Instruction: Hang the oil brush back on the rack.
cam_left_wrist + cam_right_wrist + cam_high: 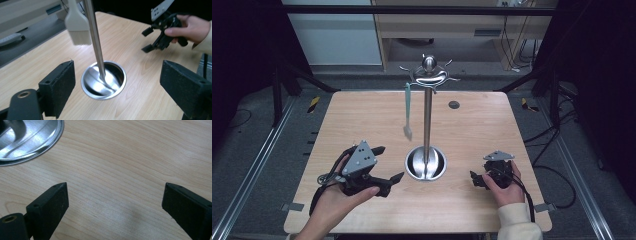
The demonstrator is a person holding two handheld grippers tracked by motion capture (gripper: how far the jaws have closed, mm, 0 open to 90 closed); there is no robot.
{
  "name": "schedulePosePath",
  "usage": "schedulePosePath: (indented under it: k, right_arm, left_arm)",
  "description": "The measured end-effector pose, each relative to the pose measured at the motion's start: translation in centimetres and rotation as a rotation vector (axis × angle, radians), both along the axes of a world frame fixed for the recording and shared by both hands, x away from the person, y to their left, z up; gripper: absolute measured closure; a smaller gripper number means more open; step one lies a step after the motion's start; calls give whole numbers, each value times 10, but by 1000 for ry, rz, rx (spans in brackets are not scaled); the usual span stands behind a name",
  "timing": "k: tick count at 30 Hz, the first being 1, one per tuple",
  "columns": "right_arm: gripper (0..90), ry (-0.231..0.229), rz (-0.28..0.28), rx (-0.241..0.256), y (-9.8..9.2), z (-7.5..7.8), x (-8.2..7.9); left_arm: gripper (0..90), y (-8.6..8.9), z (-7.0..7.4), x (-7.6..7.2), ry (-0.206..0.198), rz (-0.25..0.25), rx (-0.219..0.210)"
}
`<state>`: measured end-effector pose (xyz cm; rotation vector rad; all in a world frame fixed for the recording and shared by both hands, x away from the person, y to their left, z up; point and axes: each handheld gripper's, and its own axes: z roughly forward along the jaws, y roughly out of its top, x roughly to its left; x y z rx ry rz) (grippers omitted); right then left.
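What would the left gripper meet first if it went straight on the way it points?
Probably the metal stand: the open left gripper faces the stand's round base, with the pole rising just behind the near rim. Depth is hard to judge, so whether rim or pole comes first is uncertain.

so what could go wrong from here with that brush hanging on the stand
The brush hangs freely from a thin hook at the top of the stand, so a sideways nudge may set it swinging or drop it. The stand is tall on a small round base; the open left gripper, close beside it, could bump the pole and tip it.
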<state>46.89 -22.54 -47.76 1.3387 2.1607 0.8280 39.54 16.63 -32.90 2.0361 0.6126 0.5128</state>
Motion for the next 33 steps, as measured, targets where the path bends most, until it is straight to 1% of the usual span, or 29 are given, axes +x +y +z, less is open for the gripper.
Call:
schedulePosePath:
  k: [2,5,8,10,12,16,17,18,19,22,24,27,28,32,33]
  right_arm:
    - [77,1,1,-1,0,0,0]
    - [77,0,-1,-2,0,0,0]
    - [77,-6,0,-7,-1,0,0]
    - [77,-5,-1,-5,-1,-1,0]
    - [77,-3,-3,-4,-1,0,0]
    - [77,1,-3,-4,-1,0,0]
    - [77,0,-2,-5,-1,0,0]
    - [77,2,-4,-2,-1,0,0]
    - [77,2,-4,-1,-1,0,0]
    - [77,-1,-3,-1,-1,-1,0]
    - [77,0,-2,-2,-1,-1,0]
    - [77,0,-3,-2,-1,-1,0]
    - [77,1,-5,-2,-1,-1,0]
    - [77,2,-4,-1,-1,-1,0]
    - [77,3,-5,-4,-1,-1,0]
  left_arm:
    - [126,3,-7,0,12,2,11]
    - [126,9,-19,0,17,15,39]
    - [126,15,-29,2,23,28,64]
    - [126,19,-36,4,34,38,68]
    - [126,23,-44,7,34,51,89]
    - [126,30,-54,12,48,72,116]
    - [125,31,-56,13,50,82,111]
    - [126,33,-59,15,49,86,127]
    - [126,35,-61,17,50,90,132]
    - [126,40,-67,21,63,109,134]
    - [126,43,-71,24,68,120,146]
    - [126,48,-77,29,82,140,137]
    - [126,50,-78,31,84,142,144]
    - [126,56,-85,36,97,167,137]
    - [126,57,-87,37,99,170,144]
